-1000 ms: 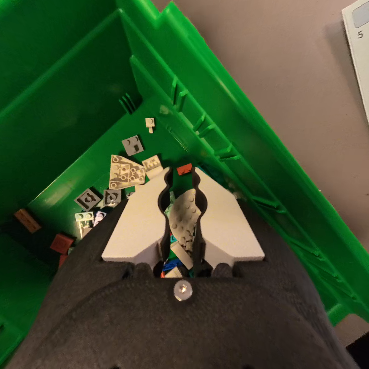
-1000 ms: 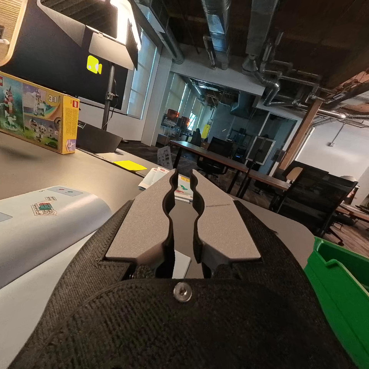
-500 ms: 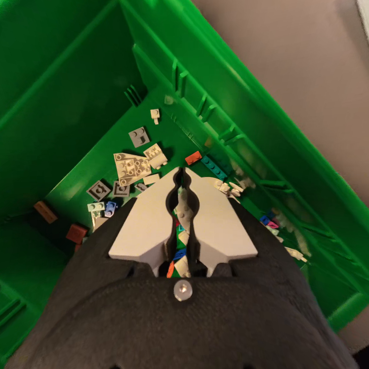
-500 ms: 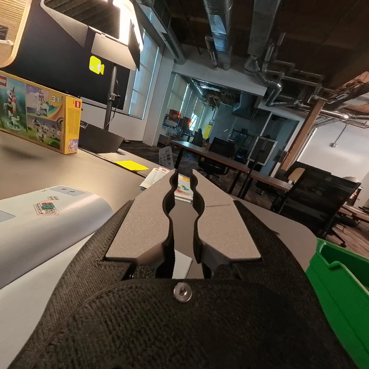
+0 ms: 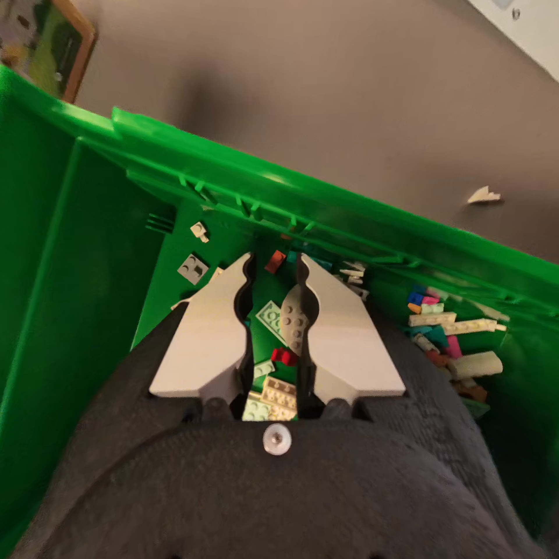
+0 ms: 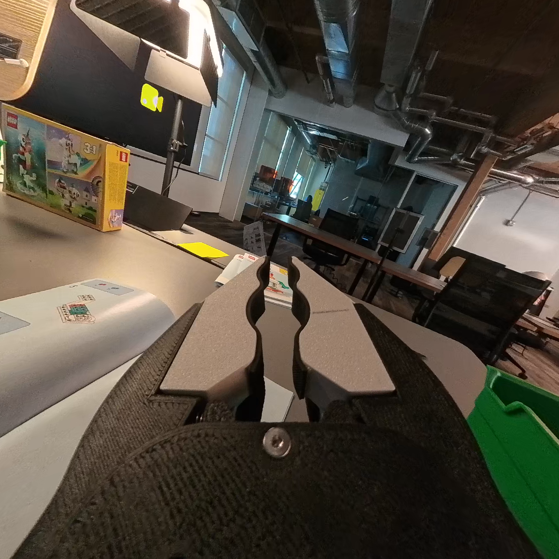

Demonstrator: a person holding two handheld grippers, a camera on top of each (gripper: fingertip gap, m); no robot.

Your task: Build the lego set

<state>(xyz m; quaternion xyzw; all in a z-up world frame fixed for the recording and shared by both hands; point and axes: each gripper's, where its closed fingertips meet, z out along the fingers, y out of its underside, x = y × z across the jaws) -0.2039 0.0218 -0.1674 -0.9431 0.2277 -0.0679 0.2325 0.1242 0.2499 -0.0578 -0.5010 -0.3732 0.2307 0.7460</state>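
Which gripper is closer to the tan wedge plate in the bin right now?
Left. The left gripper is inside the green bin, open, with the tan wedge plate against its right finger. The right gripper is over the table, outside the bin.

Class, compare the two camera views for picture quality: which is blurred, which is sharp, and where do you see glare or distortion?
Left wrist view: motion-blurred, the green bin rim and loose bricks smeared, the gripper soft. Right wrist view: sharp on the gripper and the yellow box, the studio light blown out at the top edge, and wide-angle bending at the edges.
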